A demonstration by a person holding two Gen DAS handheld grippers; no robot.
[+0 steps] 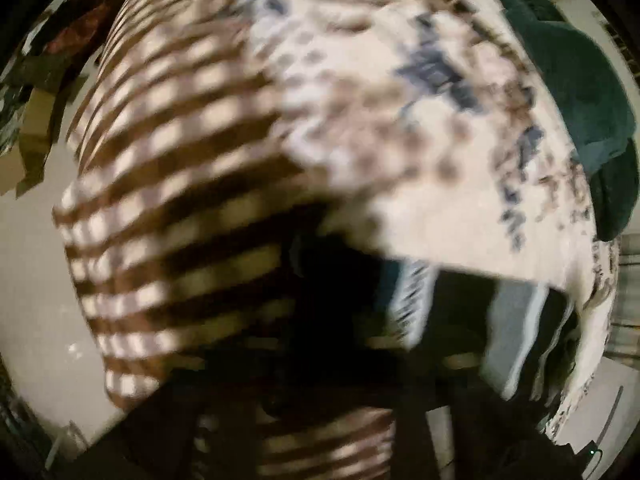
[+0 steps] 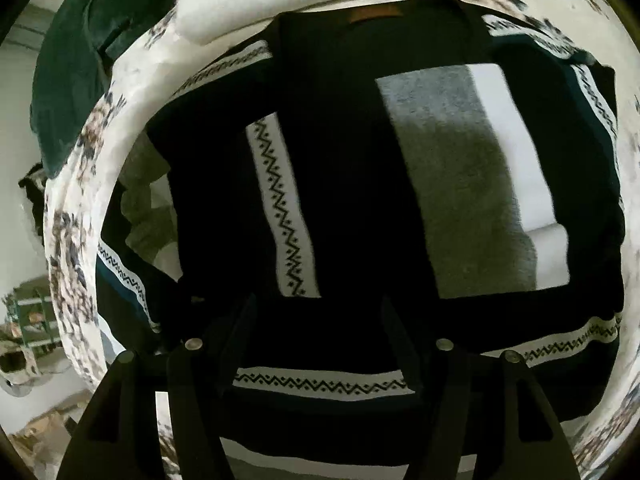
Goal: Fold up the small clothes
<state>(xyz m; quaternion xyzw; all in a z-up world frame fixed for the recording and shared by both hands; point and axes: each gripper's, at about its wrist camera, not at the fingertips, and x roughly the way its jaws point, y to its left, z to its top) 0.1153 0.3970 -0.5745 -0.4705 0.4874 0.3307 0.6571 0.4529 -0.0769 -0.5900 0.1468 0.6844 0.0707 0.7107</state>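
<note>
A brown-and-white checked cloth (image 1: 180,160) fills the left of the blurred left wrist view and runs under the tool at the bottom. My left gripper (image 1: 332,280) shows only as a dark shape at the cloth's edge; its jaws look shut on that edge. A dark folded sweater (image 2: 340,160) with white zigzag bands and a grey-and-white panel lies flat on the floral bedsheet (image 2: 80,240). My right gripper (image 2: 320,320) hangs just above the sweater's near part, pointing steeply down, open, its fingers (image 2: 240,332) apart with nothing pinched. The sweater (image 1: 460,320) also shows low in the left view.
A dark green cloth (image 2: 80,60) lies at the sheet's far left edge, and the same green cloth (image 1: 568,80) sits top right in the left view. A white pillow (image 2: 240,0) lies beyond the sweater. Pale floor (image 1: 32,280) and clutter (image 1: 36,112) lie off the bed's side.
</note>
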